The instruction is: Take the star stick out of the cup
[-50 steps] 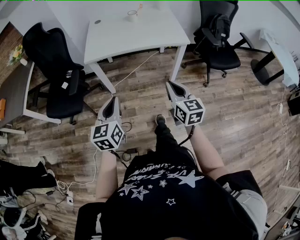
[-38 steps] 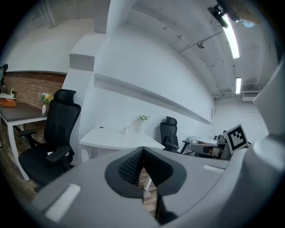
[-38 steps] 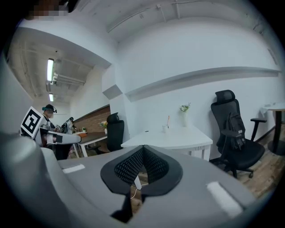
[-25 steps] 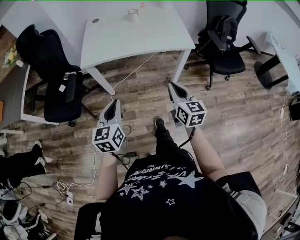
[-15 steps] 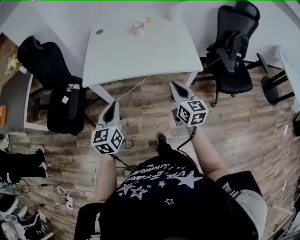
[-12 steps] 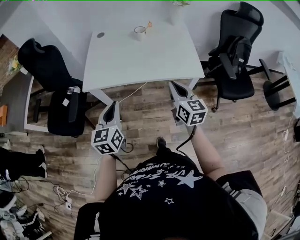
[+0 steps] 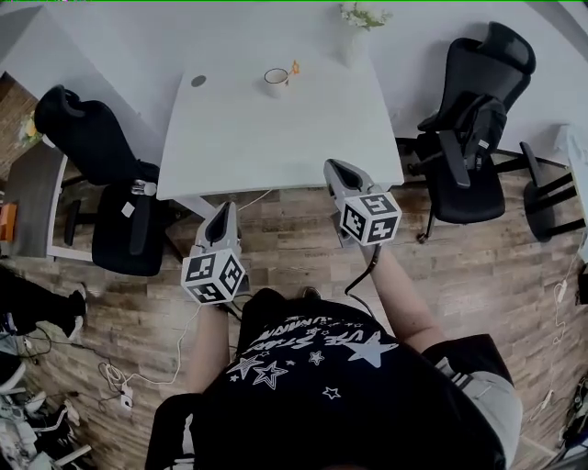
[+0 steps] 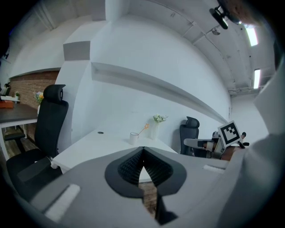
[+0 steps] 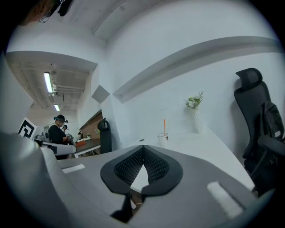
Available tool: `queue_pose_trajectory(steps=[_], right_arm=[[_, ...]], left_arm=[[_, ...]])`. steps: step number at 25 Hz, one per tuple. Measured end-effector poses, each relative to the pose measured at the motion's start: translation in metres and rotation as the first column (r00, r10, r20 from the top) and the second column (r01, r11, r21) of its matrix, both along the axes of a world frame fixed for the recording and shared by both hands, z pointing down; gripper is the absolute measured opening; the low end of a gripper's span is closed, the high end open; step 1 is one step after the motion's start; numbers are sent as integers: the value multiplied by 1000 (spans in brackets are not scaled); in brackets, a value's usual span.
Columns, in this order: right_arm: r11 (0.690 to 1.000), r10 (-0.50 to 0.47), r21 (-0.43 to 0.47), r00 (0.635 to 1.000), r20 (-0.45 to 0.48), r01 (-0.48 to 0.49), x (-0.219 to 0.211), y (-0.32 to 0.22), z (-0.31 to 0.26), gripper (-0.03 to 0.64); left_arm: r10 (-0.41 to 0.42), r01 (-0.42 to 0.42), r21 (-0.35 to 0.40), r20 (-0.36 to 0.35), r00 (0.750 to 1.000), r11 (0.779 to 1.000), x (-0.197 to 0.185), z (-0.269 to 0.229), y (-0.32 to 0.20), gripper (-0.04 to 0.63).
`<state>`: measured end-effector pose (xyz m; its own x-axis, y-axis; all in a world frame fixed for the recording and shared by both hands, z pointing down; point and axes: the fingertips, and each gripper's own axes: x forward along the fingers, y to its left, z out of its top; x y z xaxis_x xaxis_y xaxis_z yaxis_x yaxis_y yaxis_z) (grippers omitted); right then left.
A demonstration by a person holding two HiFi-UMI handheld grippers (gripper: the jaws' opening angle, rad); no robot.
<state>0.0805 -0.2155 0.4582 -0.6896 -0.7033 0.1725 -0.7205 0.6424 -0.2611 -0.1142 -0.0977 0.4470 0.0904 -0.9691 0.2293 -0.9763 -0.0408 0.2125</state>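
**Walking Up to the Cup**

The thin orange star stick (image 7: 293, 69) is in the small white cup (image 7: 276, 81). It leans out over the rim on the right side. The cup stands at the far side of the big white worktop (image 7: 276, 138), close to the wall. A pale vase (image 7: 358, 27) with little flowers stands near it, to the right.

The left tool (image 7: 221, 216) and the right tool (image 7: 336, 174) are both closed tight. Nothing is between the jaws of either one. The person holds them out in front, by the near edge of the worktop. The cup is well apart from both.

What has changed? A moment ago the worktop was farther off, with a lot of brown wooden floor (image 7: 294, 229) between it and the tools. Now the worktop fills more of the head view, and the right tool's tip is over its near edge. So the person has walked closer. The cup and the star stick have not moved.

This means the job has not really begun. I think the person must reach across the worktop, open one tool and pinch the stick. One black office chair (image 7: 92, 147) stands to the left and another (image 7: 478, 110) to the right.
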Motion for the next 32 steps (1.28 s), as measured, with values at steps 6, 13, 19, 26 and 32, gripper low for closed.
queue_pose_trajectory(steps=[6,13,19,26,32], right_arm=[[1000,-1,-15,1000,-1,1,-11,-27,6,15],[996,83,-23,997,-1,-83,-13,-83,12,15],[991,126,-36,992,-21,-126,-32,-144,15,15],[985,161,-60,986,-42,-164,-67,-199,22,41],[980,181,-70,981,-62,-186,-94,-238,26,78]], left_arm=[[-2,2,-6,-8,1000,1000,-12,1,-30,3],[51,-52,-4,-12,999,999,-29,13,-100,3],[99,-99,7,-16,995,995,-51,8,-177,3],[145,-145,-5,-25,989,989,-85,7,-242,3],[147,-148,-15,-52,988,989,-116,13,-278,3]])
